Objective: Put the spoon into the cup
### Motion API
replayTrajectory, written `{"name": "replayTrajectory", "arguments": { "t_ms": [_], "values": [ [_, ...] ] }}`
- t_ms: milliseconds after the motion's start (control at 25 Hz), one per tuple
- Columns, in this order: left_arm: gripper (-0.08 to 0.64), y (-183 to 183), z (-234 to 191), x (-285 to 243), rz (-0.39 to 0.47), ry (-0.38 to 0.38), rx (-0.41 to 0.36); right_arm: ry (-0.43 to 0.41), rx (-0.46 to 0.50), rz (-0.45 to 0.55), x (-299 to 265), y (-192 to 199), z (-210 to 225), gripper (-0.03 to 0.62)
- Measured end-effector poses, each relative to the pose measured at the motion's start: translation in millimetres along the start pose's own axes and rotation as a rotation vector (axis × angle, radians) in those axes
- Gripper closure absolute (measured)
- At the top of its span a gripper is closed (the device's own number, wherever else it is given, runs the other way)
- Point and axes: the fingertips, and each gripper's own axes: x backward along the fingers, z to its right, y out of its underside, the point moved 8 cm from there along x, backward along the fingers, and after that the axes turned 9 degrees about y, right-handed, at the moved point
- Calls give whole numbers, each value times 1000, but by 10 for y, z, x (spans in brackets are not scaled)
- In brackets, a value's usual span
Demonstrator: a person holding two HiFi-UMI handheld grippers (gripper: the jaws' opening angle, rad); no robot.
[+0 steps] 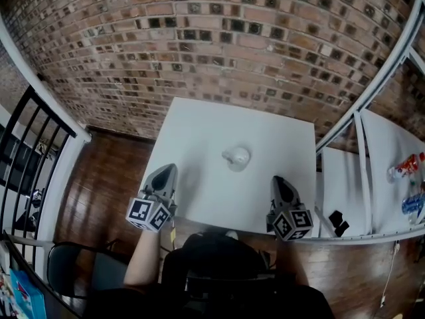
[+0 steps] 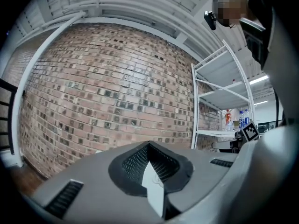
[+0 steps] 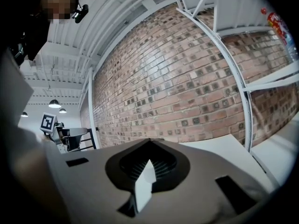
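At the left edge of the table (image 1: pixel 199 121), the left gripper (image 1: pixel 167 171) sits low with jaws pressed together and nothing pinched; its own view shows the pads meeting on air. Mid-table is the white cup (image 1: pixel 238 157), upright and well apart from both tools. No spoon visible on the tabletop; it may be inside the cup, but that's too small to tell from the head view. The right gripper (image 1: pixel 280 181) is near the front edge, jaws likewise closed and empty. Risks, my read: if the spoon is in the cup, a closed gripper swinging past could clip the handle and tip the cup. If it isn't, neither tool holds it and nothing's in view to pick.
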Motion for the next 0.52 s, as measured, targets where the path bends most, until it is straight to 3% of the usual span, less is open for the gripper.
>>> {"name": "replayTrajectory", "arguments": {
  "t_ms": [520],
  "values": [
    [558,60,37,31,-7,-9,14,-21,-1,4,-49,-11,-65,591]
  ]
}}
